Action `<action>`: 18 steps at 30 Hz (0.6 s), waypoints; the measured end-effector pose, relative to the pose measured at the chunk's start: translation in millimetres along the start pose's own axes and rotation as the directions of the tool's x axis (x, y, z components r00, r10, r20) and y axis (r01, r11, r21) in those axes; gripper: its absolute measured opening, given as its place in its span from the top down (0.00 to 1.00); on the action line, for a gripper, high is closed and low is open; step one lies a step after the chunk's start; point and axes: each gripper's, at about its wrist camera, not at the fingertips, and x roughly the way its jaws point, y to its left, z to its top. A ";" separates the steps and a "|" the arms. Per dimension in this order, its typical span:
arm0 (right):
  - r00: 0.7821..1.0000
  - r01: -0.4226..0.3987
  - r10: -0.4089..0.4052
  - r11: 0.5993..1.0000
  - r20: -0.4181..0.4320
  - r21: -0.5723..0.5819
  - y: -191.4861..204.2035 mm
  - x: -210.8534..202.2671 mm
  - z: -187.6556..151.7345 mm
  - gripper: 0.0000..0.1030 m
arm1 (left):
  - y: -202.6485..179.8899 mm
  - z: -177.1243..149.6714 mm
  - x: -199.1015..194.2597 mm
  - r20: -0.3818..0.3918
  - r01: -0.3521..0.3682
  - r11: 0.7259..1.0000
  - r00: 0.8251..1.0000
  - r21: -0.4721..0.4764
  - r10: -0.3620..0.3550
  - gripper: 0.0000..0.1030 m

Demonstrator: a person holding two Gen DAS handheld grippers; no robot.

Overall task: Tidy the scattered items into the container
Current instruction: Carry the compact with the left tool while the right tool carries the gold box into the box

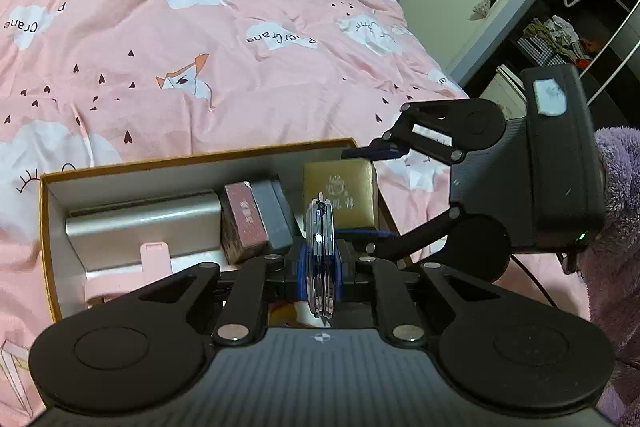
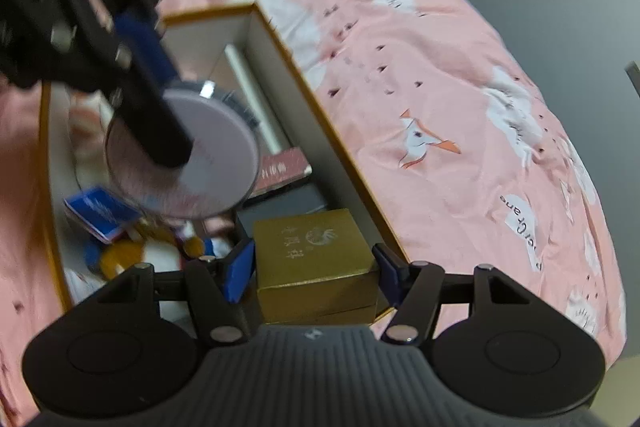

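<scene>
The left claw [image 1: 320, 267] is clenched on a round compact mirror [image 1: 320, 251], gripped by its rim so the disc stands on edge in the left wrist view and shows its broad pale face in the right wrist view [image 2: 200, 155]. It hangs directly above the open container [image 1: 192, 159] — an orange-rimmed box lying on the pink bed [image 1: 200, 47] — so the drop is straight down, not sideways. The box's long axis runs away from the right claw [image 2: 314, 267], whose pads flank a gold box [image 2: 316, 259] at the near end; they appear to stand just off its sides, so I read that claw as released, though contact is hard to rule out. Below the mirror lie a blue card packet [image 2: 100, 213] and a soft toy [image 2: 132, 255]; a silver slab [image 1: 144, 223] and a red box [image 1: 244, 223] fill the far side. The left hand is the one over the free space, so the mirror's placement seems its job — likely laid flat.
</scene>
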 end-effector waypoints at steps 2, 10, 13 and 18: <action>0.999 -0.001 0.000 0.999 -0.035 -0.051 0.2 8.0 1.4 0.36 | 4.2 3.1 3.1 0.001 0.004 1.000 1.000 -0.006 -0.004 0.85; 0.985 -0.019 -0.026 0.967 -0.172 -0.254 11.4 38.5 8.1 0.36 | 14.3 9.7 13.5 -0.001 0.012 1.000 1.000 -0.023 -0.012 0.85; 0.979 -0.038 -0.016 0.965 -0.204 -0.260 11.4 48.5 7.8 0.36 | 15.3 10.7 15.7 -0.002 0.020 1.000 1.000 -0.023 -0.020 0.85; 0.977 -0.032 -0.019 0.973 -0.213 -0.230 8.1 54.0 7.1 0.36 | 16.4 11.5 17.9 -0.006 0.021 1.000 1.000 -0.023 -0.021 0.85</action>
